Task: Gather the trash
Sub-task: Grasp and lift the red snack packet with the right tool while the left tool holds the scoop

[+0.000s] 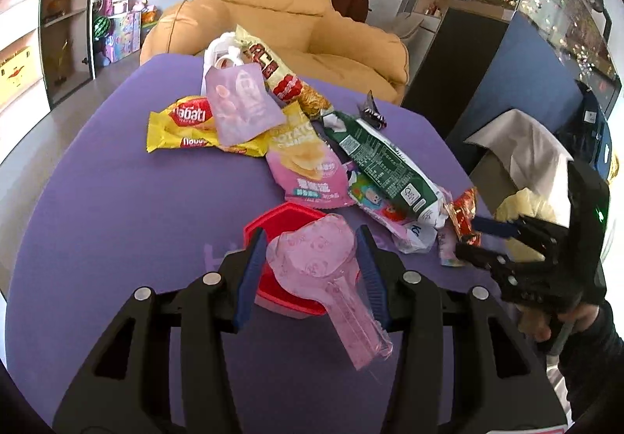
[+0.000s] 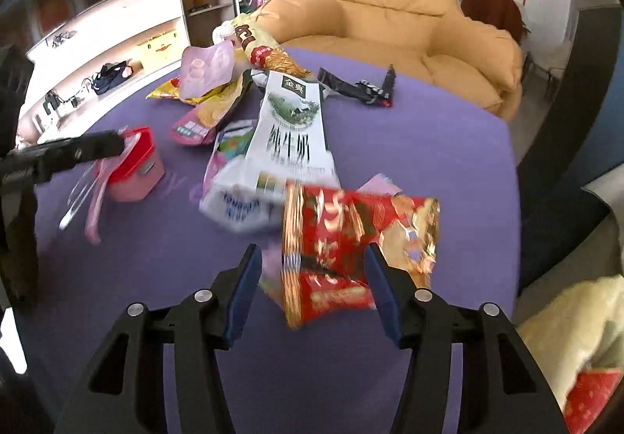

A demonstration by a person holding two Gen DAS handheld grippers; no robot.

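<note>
The left hand-held gripper is clamped on a clear, pinkish plastic blister pack above the red tub. The right hand-held gripper, jaws apart, straddles a crinkly red-and-gold foil wrapper near the purple worktop's right edge; bare purple lies nearer.

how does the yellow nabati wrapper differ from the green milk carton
The yellow nabati wrapper is a thin, soft packet; the green milk carton is a longer, flattened box. The wrapper lies partly under a pale purple pouch; the carton rests atop other wrappers. Both lie on the purple table.
</note>
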